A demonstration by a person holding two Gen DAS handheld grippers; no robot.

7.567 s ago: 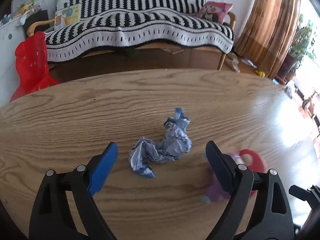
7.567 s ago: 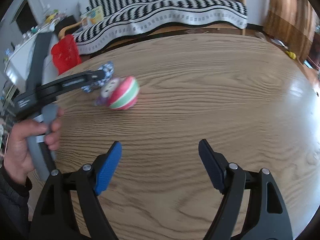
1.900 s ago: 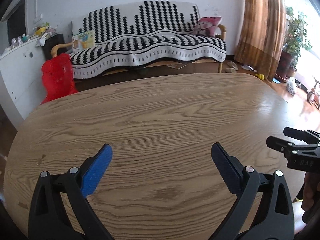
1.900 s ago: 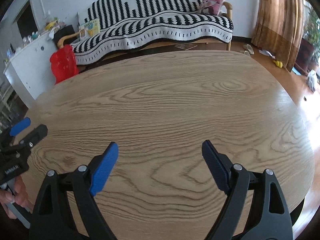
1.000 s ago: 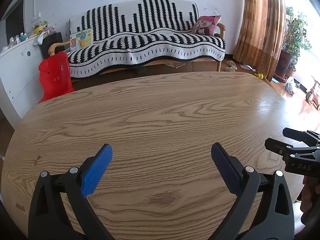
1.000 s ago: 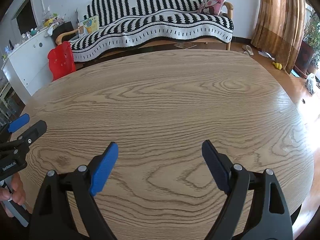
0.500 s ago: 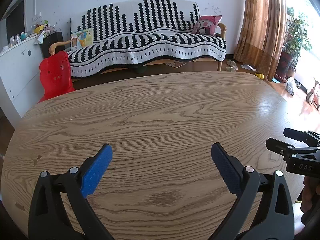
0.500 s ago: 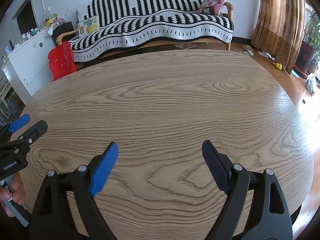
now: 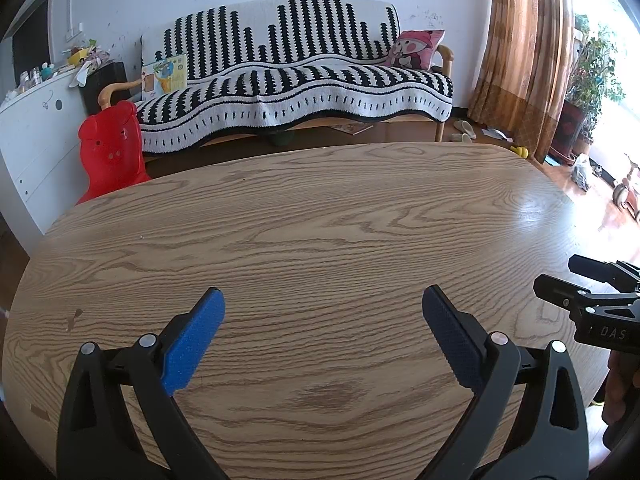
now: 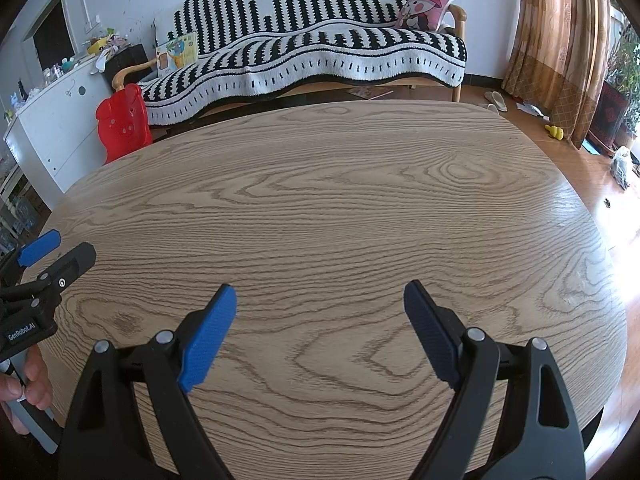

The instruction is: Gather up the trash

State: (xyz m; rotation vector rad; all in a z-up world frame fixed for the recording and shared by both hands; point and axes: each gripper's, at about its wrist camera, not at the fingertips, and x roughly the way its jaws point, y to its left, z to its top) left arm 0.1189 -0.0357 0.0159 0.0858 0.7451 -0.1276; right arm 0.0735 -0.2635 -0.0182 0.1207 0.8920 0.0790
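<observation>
Oak-grain table [image 9: 320,220] under both grippers (jaws wide, nothing between).

The letters "DAS" stand in pale print on the black body of the right gripper [image 9: 600,312], seen to the right of the left gripper's [image 9: 322,320] wide-apart jaws. The word "GenRobot.AI" stands in white on the black body of the left gripper, seen to the left of the right gripper's spread jaws. The print on the picture book [image 10: 178,54] far beyond the jaws cannot be read.
</observation>
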